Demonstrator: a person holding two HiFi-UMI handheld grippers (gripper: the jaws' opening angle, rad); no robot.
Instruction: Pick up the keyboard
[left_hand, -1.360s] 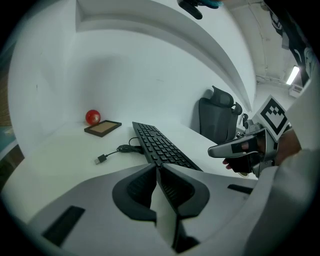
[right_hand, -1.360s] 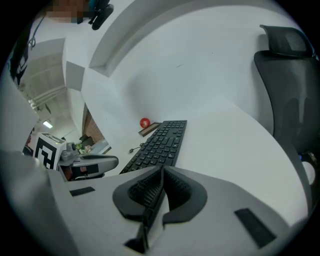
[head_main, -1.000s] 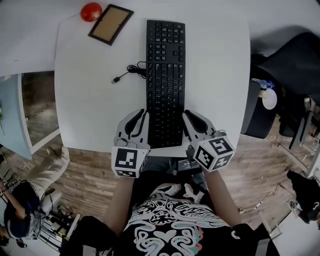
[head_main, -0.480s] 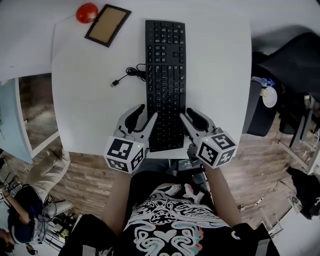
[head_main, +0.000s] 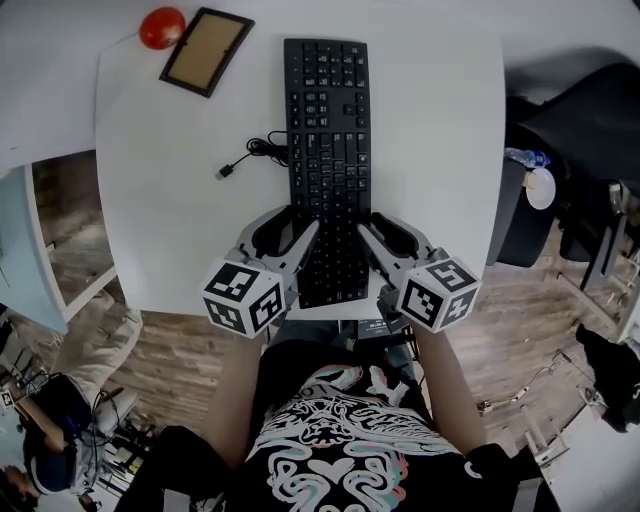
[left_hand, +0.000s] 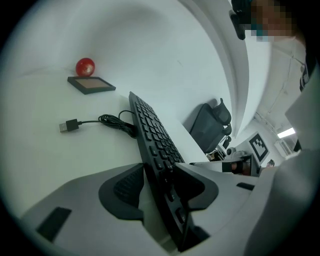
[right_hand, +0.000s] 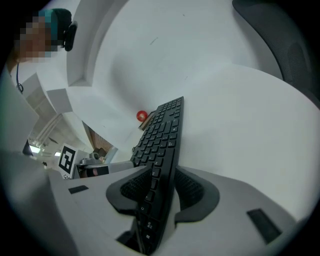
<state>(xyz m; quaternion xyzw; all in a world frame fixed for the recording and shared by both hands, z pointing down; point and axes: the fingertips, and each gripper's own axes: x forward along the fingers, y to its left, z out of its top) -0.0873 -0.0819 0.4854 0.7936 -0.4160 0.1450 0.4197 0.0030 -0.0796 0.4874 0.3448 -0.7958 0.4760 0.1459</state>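
Overhead, the keyboard (head_main: 328, 150) lies on the table (head_main: 430, 150) with its long axis running from near edge to far edge. Its near end sits between the left gripper (head_main: 298, 222) and right gripper (head_main: 377, 224), equally close, both pitched down and inward. In the left gripper view, the jaws have just been opening and straddle the keyboard's left edge, unclenched. The right gripper view shows likewise on the right edge.

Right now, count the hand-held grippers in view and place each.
2. The left hand-held gripper straddles the near left edge of the keyboard, the right hand-held gripper its near right edge. Both pairs of jaws have just been opening, with that edge between them. None seems hidden.
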